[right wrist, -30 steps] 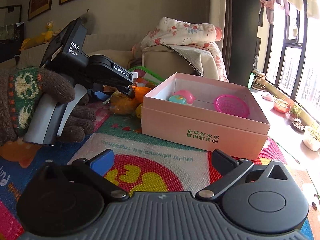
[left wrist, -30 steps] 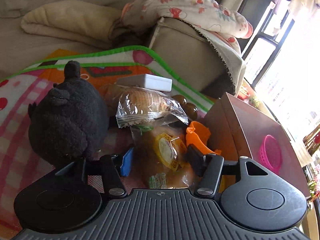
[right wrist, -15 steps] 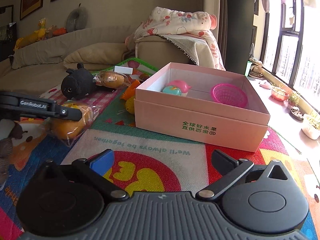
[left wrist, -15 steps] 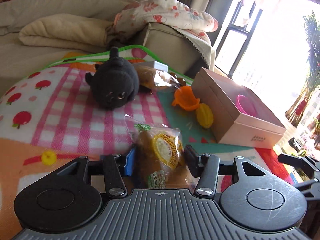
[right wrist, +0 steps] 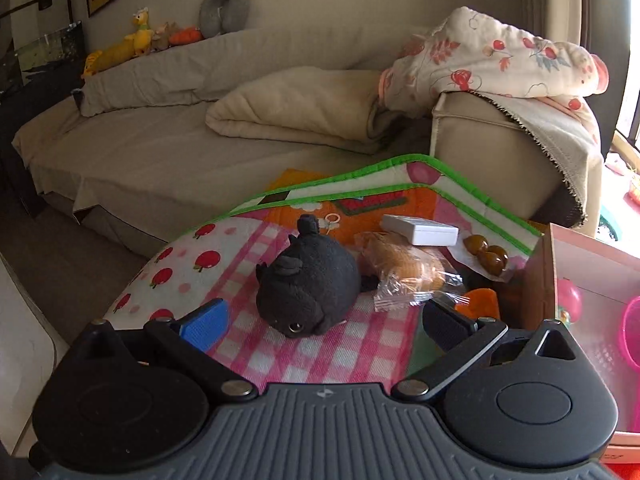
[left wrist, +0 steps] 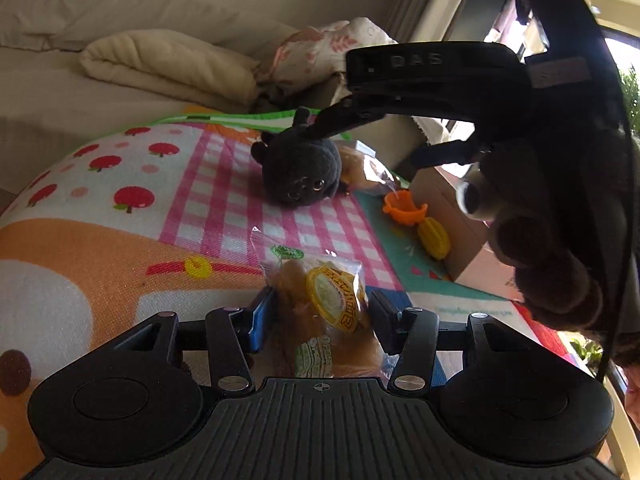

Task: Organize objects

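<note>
Here, your left gripper (left wrist: 318, 312) holds the wrapped bread packet (left wrist: 324, 304) between its pads, lifted clear of the play mat (left wrist: 120, 248), presumably so it can travel to the pink box (right wrist: 560, 280) on the right. Further right, your right gripper (right wrist: 324, 318) hangs wide apart and empty, framing the black plush toy (right wrist: 308, 280), which lies on the mat's pink check beside a second bread packet (right wrist: 404, 272); that spread looks meant to straddle the toy's round body.
</note>
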Motion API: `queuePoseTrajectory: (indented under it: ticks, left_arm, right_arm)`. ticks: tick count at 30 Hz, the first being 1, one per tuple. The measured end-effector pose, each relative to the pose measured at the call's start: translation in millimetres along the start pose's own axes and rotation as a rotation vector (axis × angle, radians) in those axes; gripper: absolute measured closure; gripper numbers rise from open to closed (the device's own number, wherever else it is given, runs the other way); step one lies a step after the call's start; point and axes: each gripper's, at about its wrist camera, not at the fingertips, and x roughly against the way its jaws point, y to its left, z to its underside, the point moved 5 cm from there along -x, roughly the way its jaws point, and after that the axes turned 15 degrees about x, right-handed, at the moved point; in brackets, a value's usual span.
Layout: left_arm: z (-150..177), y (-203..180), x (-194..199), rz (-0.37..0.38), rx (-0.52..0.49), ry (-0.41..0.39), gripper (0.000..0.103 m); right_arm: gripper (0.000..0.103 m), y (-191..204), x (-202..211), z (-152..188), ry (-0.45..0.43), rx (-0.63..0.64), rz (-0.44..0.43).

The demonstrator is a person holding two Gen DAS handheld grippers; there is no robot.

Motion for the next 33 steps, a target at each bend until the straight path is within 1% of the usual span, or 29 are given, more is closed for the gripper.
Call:
queuePoseTrajectory:
  ticks: [1,2,3,4,6,7,9,10,11,12,13,14,15,16,17,21,23,28,31,33]
  left_arm:
    - [-0.7,2.3,0.2,0.010,0.017,0.002,0.048]
    - [-1.2,4.5,0.5,0.019,0.033,0.003,0.048]
    - [-1.6,6.4,1.2,0.026,0.047,0.002,0.048]
    - [-2.2,8.0,1.8,0.029,0.060,-0.001,0.048]
    - [-3.0,10.3,2.9,0.027,0.078,-0.011,0.048]
    - [-3.2,11.2,3.5,0.027,0.085,-0.014,0.048]
    - [-3.7,12.9,4.1,0.035,0.097,-0.015,0.048]
    - [-4.0,13.5,4.0,0.038,0.102,-0.014,0.048]
    - [-4.2,13.7,3.8,0.039,0.105,-0.014,0.048]
    - [-4.2,13.7,3.7,0.040,0.106,-0.014,0.048]
    - [-4.3,13.1,3.8,0.039,0.105,-0.015,0.048]
    - [-4.2,13.0,3.8,0.038,0.104,-0.015,0.048]
    - [-4.2,13.0,3.7,0.037,0.104,-0.015,0.048]
    - [-4.3,13.2,3.8,0.037,0.105,-0.014,0.048]
    - [-4.3,13.3,3.9,0.038,0.106,-0.014,0.048]
    - [-4.1,12.9,3.7,0.034,0.103,-0.012,0.048]
    - [-4.1,11.6,2.8,0.025,0.092,-0.014,0.048]
    - [-4.1,8.8,1.5,0.002,0.068,-0.018,0.048]
    - [-3.1,6.7,3.3,-0.009,0.050,-0.022,0.048]
    - [-2.4,6.4,4.2,-0.005,0.052,-0.011,0.049]
  right_arm:
    - [0.000,10.2,-31.5,-14.2,0.063,0.028,0.013]
    - [0.000,10.2,-31.5,-14.2,0.063,0.028,0.013]
    - [0.000,11.8,-47.7,-18.5,0.104,0.027,0.014]
    - [0.000,15.1,-70.5,-23.2,0.169,0.022,0.005]
    - [0.013,18.0,-79.2,-24.1,0.215,0.035,0.039]
    - [0.026,18.6,-77.8,-23.3,0.235,0.043,0.057]
    - [0.032,17.1,-64.2,-20.5,0.251,0.045,0.049]
    - [0.033,17.1,-64.2,-20.5,0.251,0.045,0.049]
    - [0.034,14.1,-53.2,-18.2,0.249,0.044,0.046]
    - [0.034,9.7,-25.5,-13.0,0.225,0.061,0.054]
    - [0.034,9.7,-25.5,-13.0,0.225,0.061,0.054]
    - [0.034,8.8,-9.6,-9.4,0.207,0.074,0.058]
    - [0.034,6.2,22.7,1.7,0.179,0.078,0.064]
    - [0.034,6.2,22.7,1.7,0.179,0.078,0.064]
    - [0.034,2.2,52.1,19.5,0.168,0.048,0.056]
    - [0.034,-2.8,99.9,61.8,0.151,0.013,0.063]
    - [0.034,-5.8,121.4,82.0,0.134,0.017,0.096]
    - [0.034,-11.4,164.9,117.4,0.069,0.097,0.209]
    - [0.034,-19.0,185.3,133.5,0.004,0.096,0.252]
    - [0.034,-23.6,195.4,144.4,-0.047,0.074,0.260]
